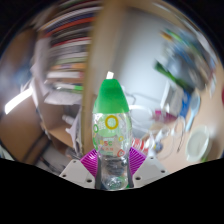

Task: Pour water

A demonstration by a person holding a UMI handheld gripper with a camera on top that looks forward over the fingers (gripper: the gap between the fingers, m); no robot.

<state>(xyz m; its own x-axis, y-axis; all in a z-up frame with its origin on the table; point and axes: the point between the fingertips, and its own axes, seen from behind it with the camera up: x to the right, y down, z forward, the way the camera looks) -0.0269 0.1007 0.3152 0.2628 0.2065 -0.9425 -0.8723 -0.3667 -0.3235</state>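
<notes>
A clear plastic water bottle [111, 135] with a green top and a colourful label stands upright between my two fingers. My gripper [112, 163] is shut on the bottle: both purple pads [92, 163] press on its lower body. The bottle is lifted off any surface and rises straight ahead of the fingers. Its base shows close to the camera. A clear glass [141, 118] stands on a table beyond the bottle, to its right.
Shelves with books [70, 45] fill the left background. A wooden post [112, 40] rises behind the bottle. A table with green and white items [180, 70] lies to the right. A white dish [200, 142] sits at the near right.
</notes>
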